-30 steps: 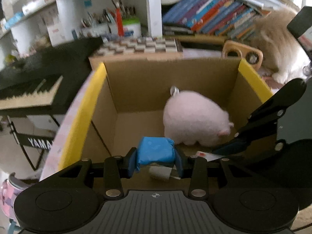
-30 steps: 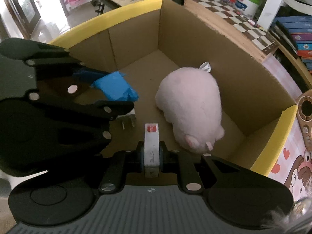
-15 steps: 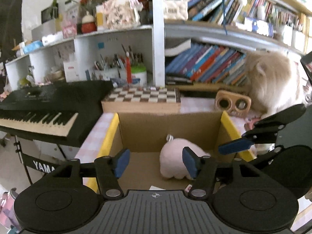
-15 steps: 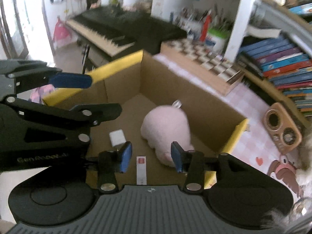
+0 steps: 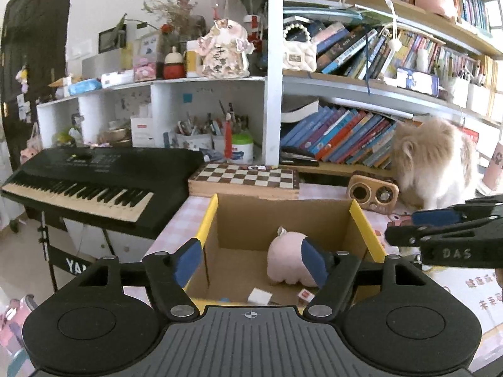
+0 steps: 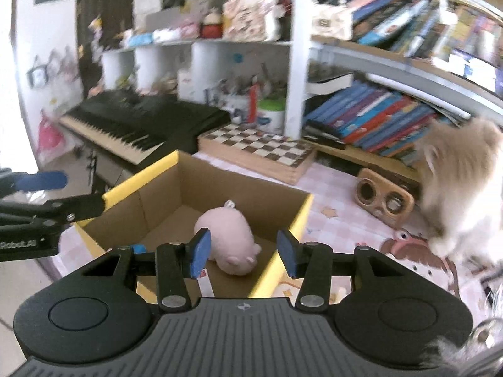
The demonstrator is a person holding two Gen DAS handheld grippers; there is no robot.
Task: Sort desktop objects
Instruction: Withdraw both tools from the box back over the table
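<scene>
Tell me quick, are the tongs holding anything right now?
Left tongs: open, holding nothing; jaws have just been opening.
Right tongs: open, holding nothing, above the cardboard box.

A lived-in home, likely a study or child's room. White shelves (image 5: 207, 84) across the upper half of the frame are crowded with ornaments, dried flowers (image 5: 176, 12), a small quilted bag (image 5: 298, 56) and pots of pens (image 5: 213, 128). To the right, rows of leaning books (image 5: 339, 138) fill long shelves. At the left of the frame a black keyboard (image 5: 94, 176) stands on its stand beside the tabletop (image 6: 339, 216), which wears a pink checked cloth with cartoon prints. On it sit a chessboard (image 5: 248, 177), a wooden retro speaker (image 5: 372, 193) and a cardboard box (image 5: 283, 216) with a pink plush (image 5: 284, 259) inside. A fluffy cat (image 5: 437, 160) noses about at the right.
</scene>
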